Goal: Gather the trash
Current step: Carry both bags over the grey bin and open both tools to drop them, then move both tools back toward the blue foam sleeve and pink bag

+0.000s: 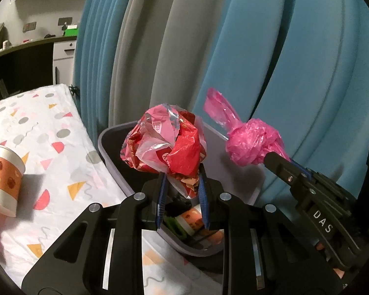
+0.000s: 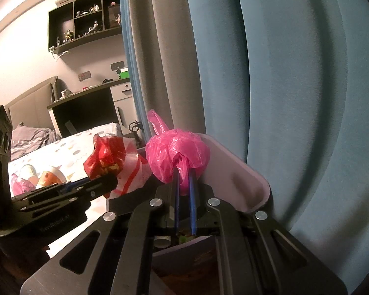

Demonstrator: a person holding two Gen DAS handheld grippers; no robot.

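Observation:
My left gripper [image 1: 182, 175] is shut on a crumpled red and white plastic bag [image 1: 167, 140] and holds it over the grey bin [image 1: 103, 140]; the bag also shows in the right wrist view [image 2: 110, 162]. My right gripper [image 2: 183, 172] is shut on a knotted pink plastic bag [image 2: 177, 157], held above the bin's far rim [image 2: 233, 169]; the pink bag also shows in the left wrist view [image 1: 253, 145]. The bin holds a paper cup [image 1: 192, 218] and other trash.
A paper cup [image 1: 5, 174] lies on the patterned bedsheet [image 1: 61, 152] left of the bin. More cups [image 2: 49, 175] and a pink bag [image 2: 21, 184] lie on the bed. Blue and grey curtains [image 1: 258, 49] hang close behind the bin.

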